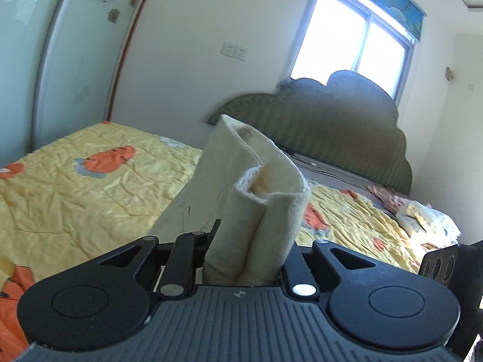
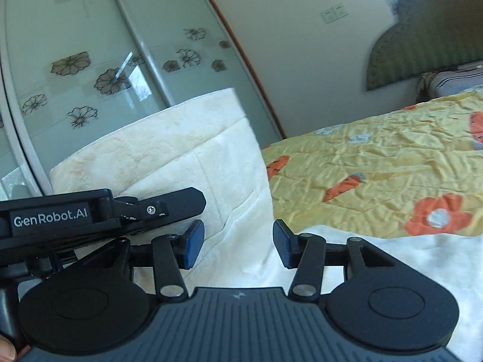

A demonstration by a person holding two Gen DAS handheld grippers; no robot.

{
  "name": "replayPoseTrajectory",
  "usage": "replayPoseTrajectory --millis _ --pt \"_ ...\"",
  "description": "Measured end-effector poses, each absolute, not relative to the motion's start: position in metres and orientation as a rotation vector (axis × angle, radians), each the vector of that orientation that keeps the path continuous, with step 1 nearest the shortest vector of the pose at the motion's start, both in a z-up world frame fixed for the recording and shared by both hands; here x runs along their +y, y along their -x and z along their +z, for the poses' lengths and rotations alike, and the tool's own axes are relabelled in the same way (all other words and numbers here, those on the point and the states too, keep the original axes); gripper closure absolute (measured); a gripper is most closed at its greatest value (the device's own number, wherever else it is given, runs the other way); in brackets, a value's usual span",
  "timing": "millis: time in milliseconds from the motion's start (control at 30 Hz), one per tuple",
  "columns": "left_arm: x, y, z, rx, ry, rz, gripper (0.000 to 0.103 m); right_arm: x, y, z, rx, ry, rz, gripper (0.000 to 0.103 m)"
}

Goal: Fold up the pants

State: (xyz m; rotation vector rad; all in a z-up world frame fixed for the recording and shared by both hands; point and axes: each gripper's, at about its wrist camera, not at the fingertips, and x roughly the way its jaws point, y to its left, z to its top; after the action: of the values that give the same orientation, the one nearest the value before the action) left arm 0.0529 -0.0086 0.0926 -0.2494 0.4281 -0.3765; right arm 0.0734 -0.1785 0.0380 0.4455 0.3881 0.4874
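Left wrist view: the left gripper (image 1: 247, 259) is pressed together on a bunched fold of the cream pants (image 1: 241, 187), the cloth filling the narrow gap between its fingers and rising upright out of them, with 2 doubled edges curling open at the top. The garment is lifted above the bed (image 1: 75, 187), which is covered by a yellow quilt with orange flower shapes. Beyond the pants, at the far end of the bed, stands a green scalloped headboard (image 1: 332, 126), and above it a bright window (image 1: 350, 36). A pale sliding wardrobe door (image 1: 60, 60) with flower decals fills the far left. At the right edge of this view a black part of the other tool (image 1: 446, 265) shows.

Right wrist view: the right gripper (image 2: 238, 247) is spread, its 2 blue-faced pads (image 2: 193, 247) standing apart with cream cloth lying between and below them; neither pad presses on it. A broad panel of the pants (image 2: 187, 157) rises just beyond, at the left of the gap, showing a pocket seam. More white cloth lies low at the near right, on the quilt. The left gripper's black body (image 2: 60, 217), lettered GenRobot.AI, crosses the left side, touching the raised cloth. A fingertip (image 2: 7, 351) shows at the bottom left corner.
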Motion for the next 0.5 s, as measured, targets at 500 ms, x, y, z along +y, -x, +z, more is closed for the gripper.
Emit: replayPoseTrajectory --millis 500 --pt "-0.155 -0.056 0.031 0.512 0.095 -0.631 0.083 -0.291 -0.036 -0.007 0.463 -0.419 0.124 0.053"
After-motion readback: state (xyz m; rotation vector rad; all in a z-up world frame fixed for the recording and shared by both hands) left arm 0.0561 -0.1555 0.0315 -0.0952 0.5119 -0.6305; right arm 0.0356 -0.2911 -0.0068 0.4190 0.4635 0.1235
